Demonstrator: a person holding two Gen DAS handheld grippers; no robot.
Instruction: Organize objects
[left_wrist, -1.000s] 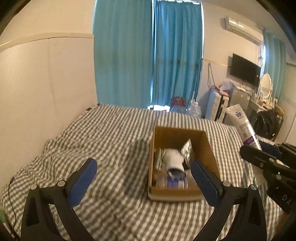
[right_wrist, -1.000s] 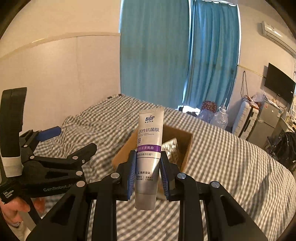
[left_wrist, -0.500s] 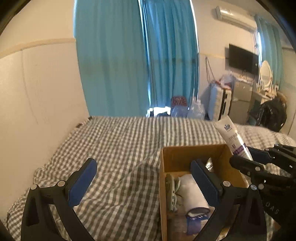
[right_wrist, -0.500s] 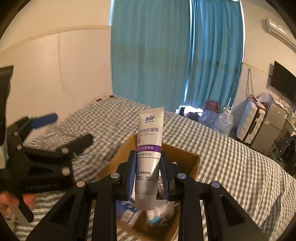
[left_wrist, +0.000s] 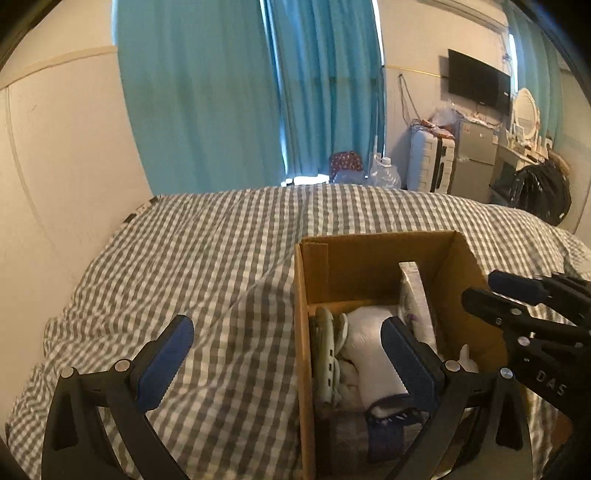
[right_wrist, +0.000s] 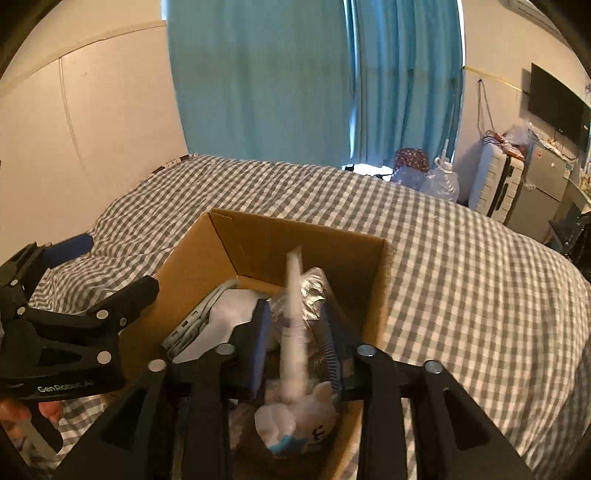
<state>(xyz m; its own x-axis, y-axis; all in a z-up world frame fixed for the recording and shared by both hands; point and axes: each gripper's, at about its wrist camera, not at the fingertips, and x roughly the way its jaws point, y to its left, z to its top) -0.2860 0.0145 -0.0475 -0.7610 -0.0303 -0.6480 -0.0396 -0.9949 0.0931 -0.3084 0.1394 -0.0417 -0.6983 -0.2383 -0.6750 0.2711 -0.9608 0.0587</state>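
We have the right gripper (right_wrist: 293, 334) over the box (right_wrist: 314, 240), its jaws parted and the tube (right_wrist: 293, 325) standing between them, blurred, so it looks released into the box among the other items; we cannot tell whether a pad touches it. To finish well, we judge we should lift straight up, keeping the jaws off the cardboard wall to their right. The left gripper (left_wrist: 286, 350) is wide and empty, straddling the box's left wall. The bed (left_wrist: 207, 258) left of it offers room.
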